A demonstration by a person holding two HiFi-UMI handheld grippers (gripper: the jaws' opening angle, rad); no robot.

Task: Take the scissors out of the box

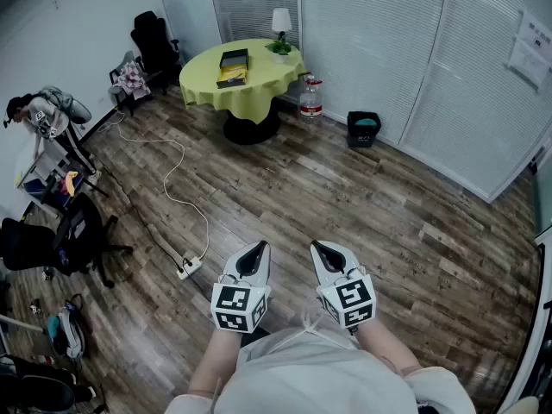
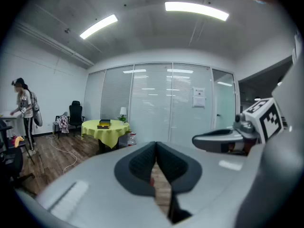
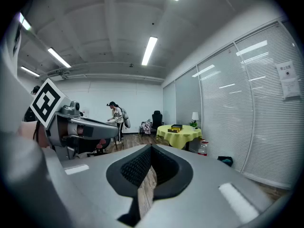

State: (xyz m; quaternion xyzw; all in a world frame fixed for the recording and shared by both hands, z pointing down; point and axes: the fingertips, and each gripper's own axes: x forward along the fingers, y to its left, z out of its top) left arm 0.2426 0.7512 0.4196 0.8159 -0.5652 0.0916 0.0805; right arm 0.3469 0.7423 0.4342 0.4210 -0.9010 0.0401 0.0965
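Observation:
A black and yellow box (image 1: 234, 59) lies on a round table with a yellow-green cloth (image 1: 259, 89), far across the room. The box (image 2: 104, 123) also shows small in the left gripper view, and the box (image 3: 176, 126) in the right gripper view. No scissors show in any view. My left gripper (image 1: 256, 250) and right gripper (image 1: 323, 250) hang side by side over the wooden floor, close to my body and well short of the table. Both are shut with nothing between their pads. The left gripper (image 2: 155, 146) and right gripper (image 3: 151, 148) point roughly level toward the table.
A lamp (image 1: 281, 20) and a small plant stand on the table. A water bottle (image 1: 310, 97) and a dark bin (image 1: 363, 128) sit by the blind-covered glass wall. A white cable with a power strip (image 1: 190, 267) crosses the floor. Office chairs (image 1: 155, 46) and a person (image 1: 39, 115) are at the left.

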